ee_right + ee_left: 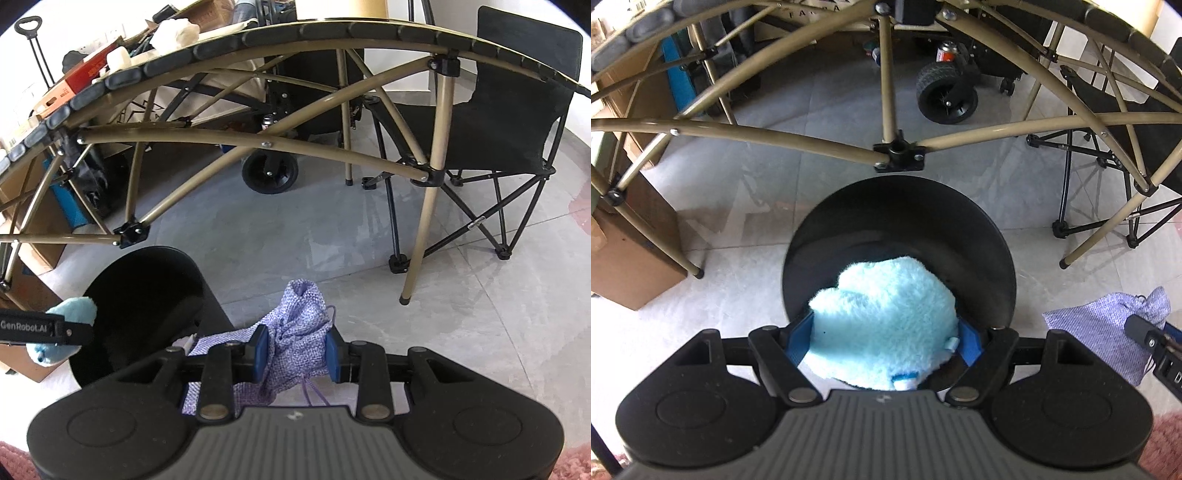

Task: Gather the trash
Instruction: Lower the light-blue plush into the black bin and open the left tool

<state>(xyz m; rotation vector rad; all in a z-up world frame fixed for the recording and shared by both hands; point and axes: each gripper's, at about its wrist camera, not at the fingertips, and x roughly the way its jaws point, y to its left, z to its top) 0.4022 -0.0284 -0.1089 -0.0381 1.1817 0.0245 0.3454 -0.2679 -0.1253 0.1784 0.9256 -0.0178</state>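
Loomed largest over both views: a folding table frame (886, 92) of tan tubes, arching over the far floor, legs planted near and right of a black bin (899, 236). Risked a knock against those tubes or the central black hub if either hand swung far or lifted without care. Stood on pale tiles, that bin, mouth wide and dark, directly below the left gripper (884, 338). Could have tipped if nudged at the rim, being apparently light and unbraced — a judgement only. Pinched between the left gripper's blue pads: a fluffy pale-blue cloth (882, 317), bulging well past the jaws and hanging over the near part of the bin's opening. Might have caught on the near rim or slid outside on release, since part of the fluff overlapped that edge. Clamped tight in the right gripper (295, 356): a lilac knitted pouch (295, 332), crumpled, drawstring dangling, held just right of the bin rather than above it. Would likely have dropped onto tiles if let go there; cord could also have snagged on a pad. Hidden: bin's bottom and contents, lost in shadow and behind the blue cloth. Cut off: the table top's upper surface, the folding chair (509, 122) at the right edge, cardboard boxes (631, 258) at left. Too small to read: the can near the cart wheel (945, 96) far back.
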